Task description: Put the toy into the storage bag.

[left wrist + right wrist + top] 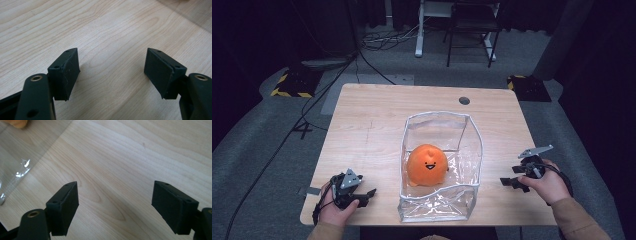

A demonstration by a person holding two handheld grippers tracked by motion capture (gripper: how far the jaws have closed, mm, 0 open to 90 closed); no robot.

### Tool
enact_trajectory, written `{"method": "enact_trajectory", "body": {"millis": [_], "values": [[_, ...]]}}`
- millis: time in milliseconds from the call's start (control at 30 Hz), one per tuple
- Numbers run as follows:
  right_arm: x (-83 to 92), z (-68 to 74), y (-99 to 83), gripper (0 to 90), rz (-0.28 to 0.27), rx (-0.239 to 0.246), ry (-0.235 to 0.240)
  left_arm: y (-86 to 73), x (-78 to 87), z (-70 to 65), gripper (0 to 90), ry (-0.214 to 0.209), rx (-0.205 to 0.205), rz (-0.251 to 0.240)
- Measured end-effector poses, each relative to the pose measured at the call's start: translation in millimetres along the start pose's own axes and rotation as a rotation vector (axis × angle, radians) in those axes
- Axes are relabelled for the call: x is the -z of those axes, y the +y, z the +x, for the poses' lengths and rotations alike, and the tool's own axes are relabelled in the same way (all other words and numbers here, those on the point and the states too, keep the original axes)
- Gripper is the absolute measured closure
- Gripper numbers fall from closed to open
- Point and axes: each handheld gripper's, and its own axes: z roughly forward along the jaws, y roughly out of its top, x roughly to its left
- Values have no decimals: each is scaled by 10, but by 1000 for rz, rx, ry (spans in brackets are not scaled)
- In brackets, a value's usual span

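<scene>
An orange round plush toy (427, 164) with a small smiling face sits inside a clear plastic bag (472, 131) that stands open-topped in the middle of the wooden table (372, 115). My left gripper (368, 194) rests near the table's front left corner, left of the bag, jaws open over bare wood (112, 60). To the bag's right, my right gripper (508, 182) is held near the table's right edge, open with nothing between its pads. The right gripper view catches the bag's clear wall (17, 167) and a bit of the orange toy (17, 123) at its upper left.
A round cable hole (464, 100) sits near the table's far edge. Beyond the table are a dark chair (472, 25), cables on the grey floor (382, 40) and black-yellow striped blocks (292, 82) at both sides.
</scene>
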Motion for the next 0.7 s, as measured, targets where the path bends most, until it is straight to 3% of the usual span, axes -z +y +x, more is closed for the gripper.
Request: {"method": "enact_trajectory", "body": {"millis": [433,700], "values": [[-209,99,-263,221,-23,22,-42,0,0,0,286,0,0,0],[-345,142,-372,190,-98,46,-86,0,0,0,287,0,0,1]]}}
